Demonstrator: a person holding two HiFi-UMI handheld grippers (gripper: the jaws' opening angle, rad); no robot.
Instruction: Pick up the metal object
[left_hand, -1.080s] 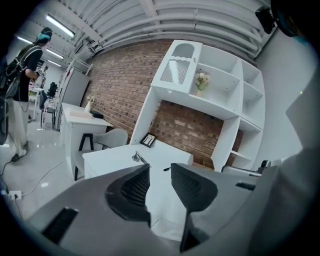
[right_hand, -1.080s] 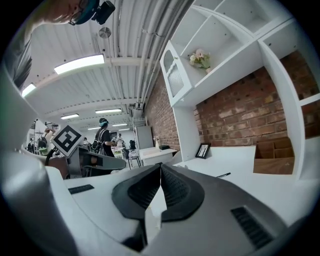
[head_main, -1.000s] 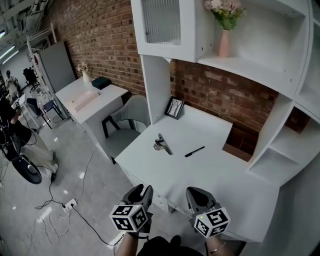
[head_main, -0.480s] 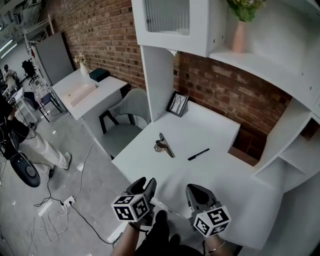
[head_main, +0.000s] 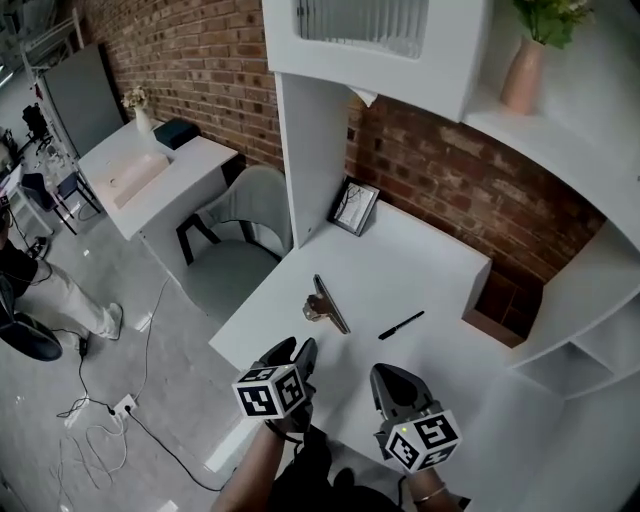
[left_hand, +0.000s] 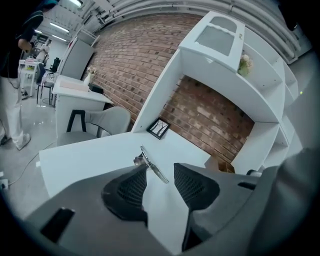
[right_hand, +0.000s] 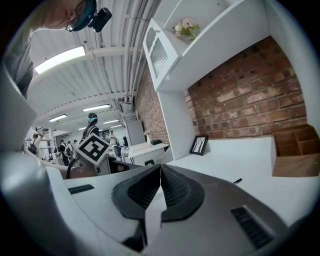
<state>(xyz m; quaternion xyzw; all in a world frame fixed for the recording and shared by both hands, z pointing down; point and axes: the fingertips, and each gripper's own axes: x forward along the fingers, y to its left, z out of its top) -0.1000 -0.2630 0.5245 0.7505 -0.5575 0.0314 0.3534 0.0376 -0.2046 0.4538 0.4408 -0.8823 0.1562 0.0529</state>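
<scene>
The metal object (head_main: 326, 304), a long silver strip with a brass-coloured clip at its near left, lies flat on the white desk (head_main: 430, 270). In the left gripper view the metal object (left_hand: 152, 167) shows just beyond the gap between the jaws. My left gripper (head_main: 297, 352) hovers over the desk's near edge, a short way in front of the object, open and empty. My right gripper (head_main: 386, 376) is beside it on the right, shut with nothing in it; its pads (right_hand: 170, 187) meet at the tips.
A black pen (head_main: 401, 325) lies right of the metal object. A small picture frame (head_main: 352, 207) leans at the back left. A wooden box (head_main: 505, 303) stands at the right. A grey chair (head_main: 240, 235) is left of the desk, and shelves hang overhead.
Both grippers have come forward to the desk's near edge, closer to the metal object. The head view has moved in toward the desk.
</scene>
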